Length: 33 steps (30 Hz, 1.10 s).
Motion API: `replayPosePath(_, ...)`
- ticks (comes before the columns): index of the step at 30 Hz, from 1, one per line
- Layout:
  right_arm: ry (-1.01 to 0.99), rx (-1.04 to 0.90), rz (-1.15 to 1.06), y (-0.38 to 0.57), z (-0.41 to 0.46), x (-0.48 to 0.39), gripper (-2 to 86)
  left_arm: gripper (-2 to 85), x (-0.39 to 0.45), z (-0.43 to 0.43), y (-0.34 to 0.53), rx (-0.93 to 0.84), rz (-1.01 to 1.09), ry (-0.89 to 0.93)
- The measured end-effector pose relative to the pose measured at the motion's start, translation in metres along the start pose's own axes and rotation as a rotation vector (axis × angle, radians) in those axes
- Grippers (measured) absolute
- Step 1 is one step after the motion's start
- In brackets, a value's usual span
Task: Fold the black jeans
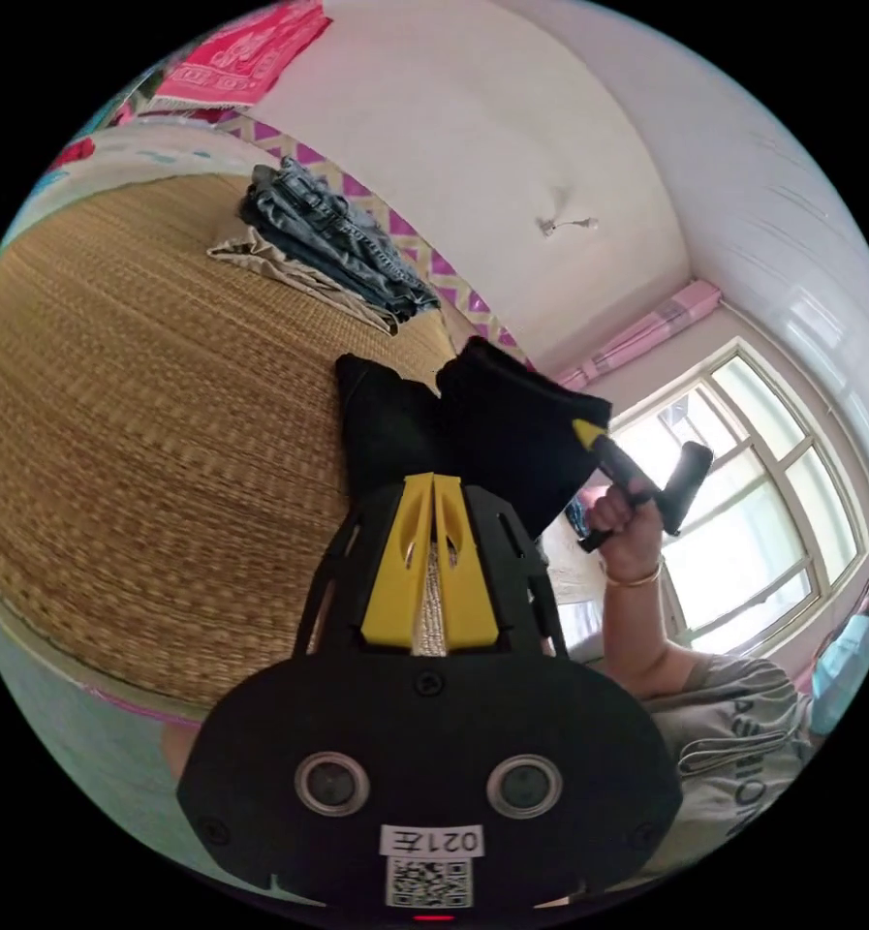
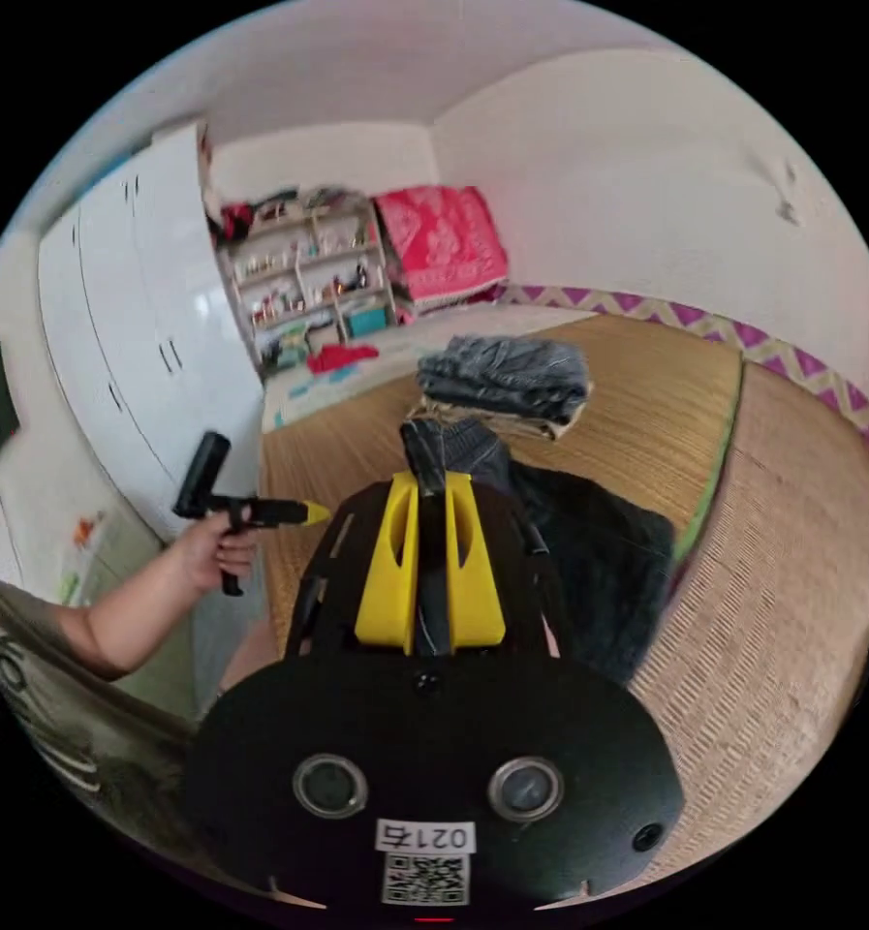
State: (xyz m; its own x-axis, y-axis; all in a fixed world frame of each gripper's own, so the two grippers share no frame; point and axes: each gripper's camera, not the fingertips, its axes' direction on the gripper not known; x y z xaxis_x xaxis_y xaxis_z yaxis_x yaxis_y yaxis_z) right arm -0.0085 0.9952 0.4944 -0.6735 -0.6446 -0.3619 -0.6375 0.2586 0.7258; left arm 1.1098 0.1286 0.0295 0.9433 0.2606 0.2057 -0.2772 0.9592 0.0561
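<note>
Fingers first: on my left gripper [image 1: 432,480] the two yellow fingers [image 1: 398,562] stand narrow, almost together, with a thin slot between them through which the woven mat shows; their tips reach the near edge of the black jeans [image 1: 473,436], but I cannot tell whether any cloth is pinched there. On my right gripper [image 2: 432,480] the fingers [image 2: 386,562] press from both sides on a dark band of the jeans [image 2: 589,552] that runs up the gap and sticks out past the tips.

Going from the biggest thing down: the bed's woven straw mat [image 1: 143,436] carries everything. The jeans lie on it, partly folded, straight ahead of my left fingers and stretching away from them. In the right gripper view the cloth spreads to the right of my fingers, its long axis running from the held band toward the mat's edge. Farther off on the mat sits a stack of folded clothes [image 1: 332,242], well apart from the jeans. In the left gripper view my right gripper's yellow tip is at the jeans' far corner, with my hand [image 1: 633,528] around its handle.
</note>
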Motion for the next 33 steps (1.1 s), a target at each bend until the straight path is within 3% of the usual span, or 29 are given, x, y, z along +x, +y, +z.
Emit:
replayPosePath(5, 0.054, 0.224, 0.23, 0.112, -0.156, 0.105, 4.7, 0.9, 0.082, 0.043, -0.013, -0.063, 0.239, -0.079)
replayPosePath(10, 0.35, 0.187, 0.395, 0.234, -0.226, 0.178, 4.7, 4.3, 0.165, 0.121, -0.024, -0.209, 0.411, -0.144)
replayPosePath(13, 0.413, 0.11, 0.552, 0.32, -0.208, 0.231, 4.8, 5.5, 0.203, 0.164, -0.024, -0.283, 0.484, -0.203)
replayPosePath(17, 0.248, 0.101, 0.922, 0.452, -0.166, 0.302, 5.0, 6.0, 0.238, 0.206, -0.019, -0.308, 0.58, -0.3)
replayPosePath(25, 0.121, 0.224, 0.921, 0.546, -0.108, 0.3, 7.7, 15.5, 0.311, 0.312, -0.012, -0.541, 0.899, -0.381)
replayPosePath(29, -0.032, 0.401, 0.954, 0.606, -0.094, 0.304, 8.2, 15.3, 0.313, 0.349, -0.002, -0.645, 1.011, -0.471)
replayPosePath(33, -0.013, 0.397, 0.932, 0.624, -0.072, 0.296, 7.8, 10.4, 0.291, 0.35, -0.006, -0.638, 0.968, -0.466)
